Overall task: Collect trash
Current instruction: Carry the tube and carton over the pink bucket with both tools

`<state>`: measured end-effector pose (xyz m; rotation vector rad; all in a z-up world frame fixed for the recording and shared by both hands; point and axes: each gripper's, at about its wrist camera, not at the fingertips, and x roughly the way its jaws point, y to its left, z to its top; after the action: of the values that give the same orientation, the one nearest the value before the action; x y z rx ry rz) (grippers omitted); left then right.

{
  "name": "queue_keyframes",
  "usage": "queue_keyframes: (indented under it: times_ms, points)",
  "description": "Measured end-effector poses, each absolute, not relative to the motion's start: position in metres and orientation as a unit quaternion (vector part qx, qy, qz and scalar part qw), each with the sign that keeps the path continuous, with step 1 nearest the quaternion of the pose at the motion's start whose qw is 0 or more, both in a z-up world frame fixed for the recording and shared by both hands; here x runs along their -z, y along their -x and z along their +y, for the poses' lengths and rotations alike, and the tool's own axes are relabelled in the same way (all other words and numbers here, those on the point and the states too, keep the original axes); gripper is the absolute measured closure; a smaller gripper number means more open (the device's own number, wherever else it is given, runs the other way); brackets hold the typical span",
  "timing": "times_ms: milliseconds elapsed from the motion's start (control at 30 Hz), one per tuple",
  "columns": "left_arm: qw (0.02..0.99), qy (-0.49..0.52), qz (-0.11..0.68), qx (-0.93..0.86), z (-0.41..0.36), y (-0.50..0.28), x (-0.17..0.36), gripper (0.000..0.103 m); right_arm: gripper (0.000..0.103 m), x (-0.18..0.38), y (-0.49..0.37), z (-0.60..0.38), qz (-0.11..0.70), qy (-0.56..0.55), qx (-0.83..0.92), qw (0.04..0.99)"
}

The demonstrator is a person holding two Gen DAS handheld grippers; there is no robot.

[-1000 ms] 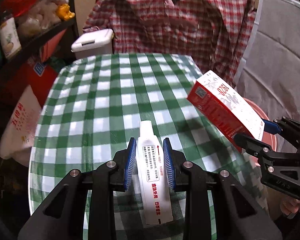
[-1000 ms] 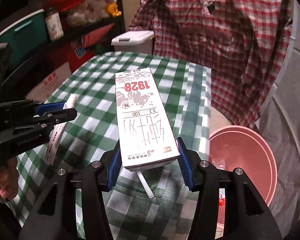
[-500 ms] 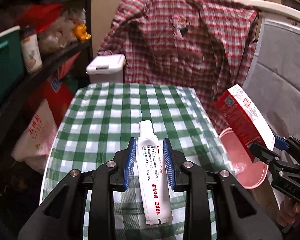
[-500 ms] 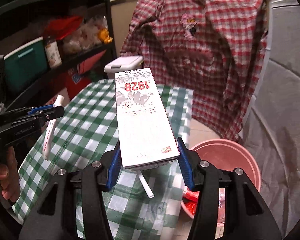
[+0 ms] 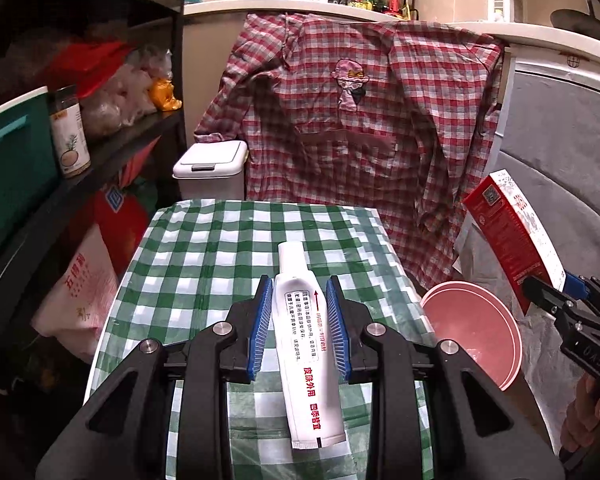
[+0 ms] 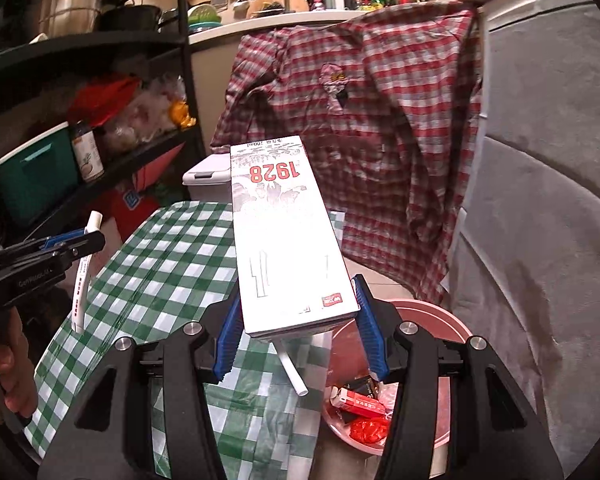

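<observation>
My left gripper [image 5: 299, 294] is shut on a white tube [image 5: 303, 336] with red and black print, held above the green-checked table [image 5: 204, 256]. My right gripper [image 6: 296, 300] is shut on a white and red milk carton [image 6: 284, 232] marked 1928, with a white straw [image 6: 292, 372] hanging from its near end. The carton [image 5: 512, 236] and right gripper [image 5: 556, 292] show at the right edge of the left wrist view. The tube [image 6: 85, 264] and left gripper [image 6: 80, 240] show at the left of the right wrist view. A pink basin [image 6: 456, 332] on the floor right of the table holds red wrappers.
A white lidded bin [image 5: 210, 168] stands beyond the table. A red plaid shirt [image 5: 364, 128] hangs behind it. Dark shelves [image 5: 100, 136] with jars and bags line the left. A grey covered surface [image 6: 540, 200] fills the right.
Both grippers have risen with their loads, and the views tilted up: the table dropped lower in frame and the kitchen counter came into sight. The pink basin now lies under the carton's near end.
</observation>
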<state>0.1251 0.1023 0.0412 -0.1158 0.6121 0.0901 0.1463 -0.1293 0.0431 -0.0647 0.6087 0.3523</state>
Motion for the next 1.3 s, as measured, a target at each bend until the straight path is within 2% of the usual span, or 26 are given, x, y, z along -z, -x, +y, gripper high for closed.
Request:
queue_keyframes:
  times_ms: [733,1300]
  points:
    - [0.951,0.053,0.305,0.006,0.043,-0.151,-0.039,0.075,0.051,-0.046,-0.166,-0.201,0.325,0.01,-0.104,0.94]
    - [0.939,0.051,0.323,0.104,-0.044,-0.196,-0.019,0.075,0.051,-0.03,-0.186,-0.234,0.368,0.015,-0.056,0.928]
